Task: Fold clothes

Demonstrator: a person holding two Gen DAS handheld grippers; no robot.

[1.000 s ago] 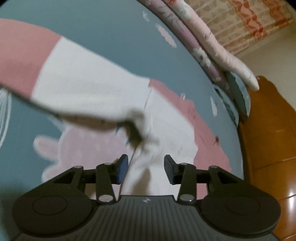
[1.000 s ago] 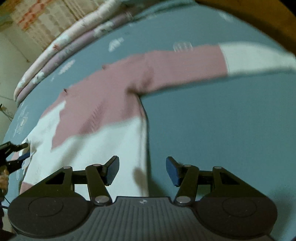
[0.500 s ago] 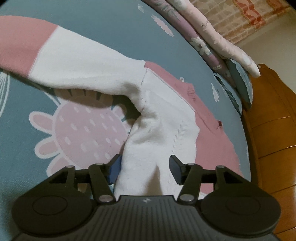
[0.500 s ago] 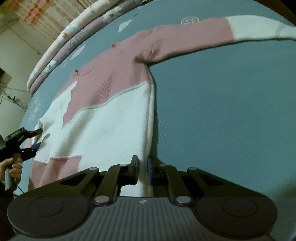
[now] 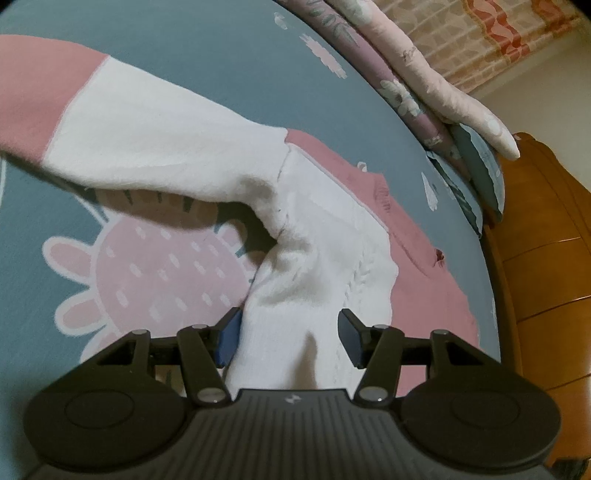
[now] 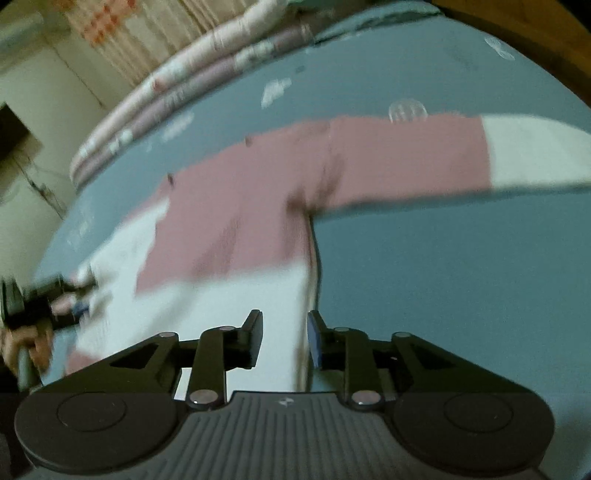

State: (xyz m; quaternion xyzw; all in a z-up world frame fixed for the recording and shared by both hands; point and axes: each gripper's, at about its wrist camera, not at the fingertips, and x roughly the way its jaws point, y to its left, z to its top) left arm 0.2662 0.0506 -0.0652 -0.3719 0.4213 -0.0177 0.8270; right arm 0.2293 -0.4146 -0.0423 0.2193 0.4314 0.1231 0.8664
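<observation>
Pink-and-white sweater (image 6: pixel 236 229) spread out flat on the blue-grey bedsheet (image 6: pixel 443 295), one sleeve (image 6: pixel 424 155) stretched off to the right with its white cuff at the frame edge. Stacked along the far edge of the bed: folded floral quilts (image 5: pixel 417 77), with patterned curtains (image 5: pixel 517 33) behind and a wooden bed frame (image 5: pixel 546 236) down the right side in the left wrist view. Big pink strawberry print (image 5: pixel 159 273) on the sheet, partly covered by the other sleeve (image 5: pixel 155 147).

Left gripper (image 5: pixel 289 336) half spread, a raised bunch of white knit sitting between the blue pads; touching the left pad, clear gap at the right one, so not really pinched. Right gripper (image 6: pixel 284 339), blurry, jaws just been opening, now a narrow gap over the sweater's side edge, not clamped. No containers anywhere.
</observation>
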